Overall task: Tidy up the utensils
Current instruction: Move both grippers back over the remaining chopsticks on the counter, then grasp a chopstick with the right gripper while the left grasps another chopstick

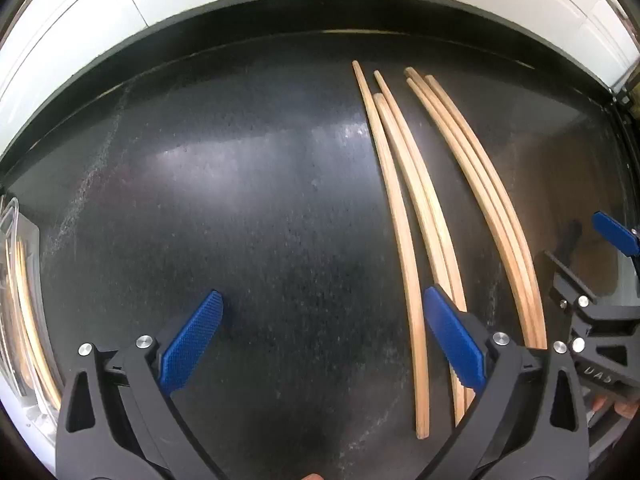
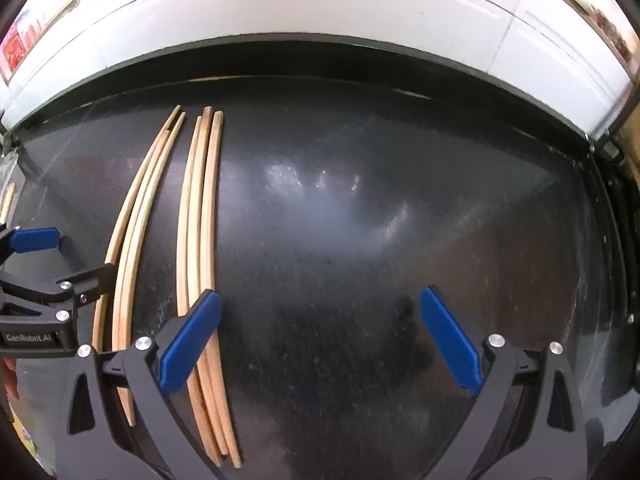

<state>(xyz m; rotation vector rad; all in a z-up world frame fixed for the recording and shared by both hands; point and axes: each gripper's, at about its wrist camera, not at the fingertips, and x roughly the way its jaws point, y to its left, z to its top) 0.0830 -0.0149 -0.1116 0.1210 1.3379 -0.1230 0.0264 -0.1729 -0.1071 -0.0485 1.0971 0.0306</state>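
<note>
Six chopsticks (image 1: 404, 216) on black counter (image 1: 240, 220), two loose groups of three.
My left gripper (image 1: 320, 332) and right gripper (image 2: 320, 332) both spread wide, holding nothing.

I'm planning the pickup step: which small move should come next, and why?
Probably shift the left tool slightly right and lower it over the nearest chopstick. Both tools are open and empty, six chopsticks lie loose on the dark counter, and the clear container at left already holds some.

Both wrist cams low, fwd-facing, close, sharing chopsticks (image 1: 404, 216) on countertop (image 1: 240, 200)
</note>
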